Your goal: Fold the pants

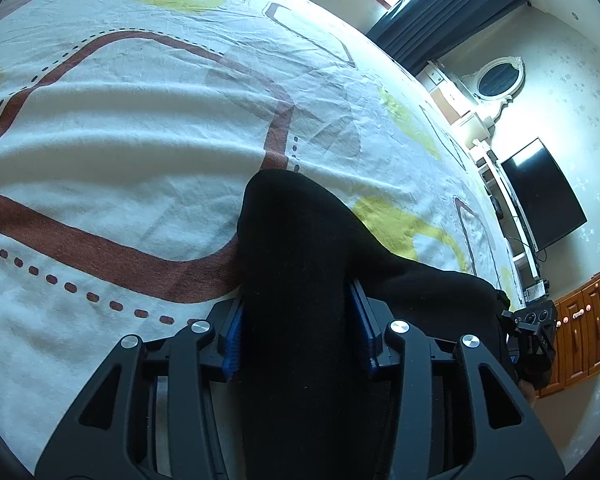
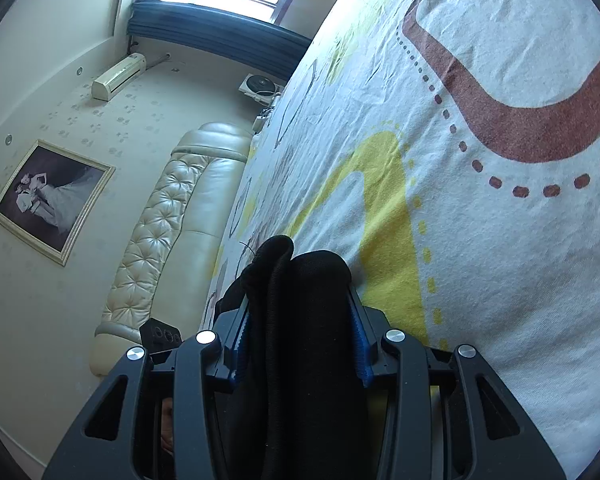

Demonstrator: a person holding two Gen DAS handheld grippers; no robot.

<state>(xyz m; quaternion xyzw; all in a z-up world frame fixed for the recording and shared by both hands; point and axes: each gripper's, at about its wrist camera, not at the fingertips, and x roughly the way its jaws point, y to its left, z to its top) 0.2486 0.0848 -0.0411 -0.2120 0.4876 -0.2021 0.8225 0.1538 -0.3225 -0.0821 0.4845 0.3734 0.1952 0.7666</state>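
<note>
gripping a thick wad of the black pants [image 1: 300, 264], the left gripper [image 1: 298, 332] has its blue-padded fingers [image 1: 233, 340] clamped on the cloth above the patterned bedsheet [image 1: 120, 128]. the fabric trails right toward the right gripper [image 2: 300, 344], likewise clamped on a bunched fold of the pants [image 2: 296, 300], held over the sheet [image 2: 500, 240] near the padded headboard [image 2: 168, 216].
</note>
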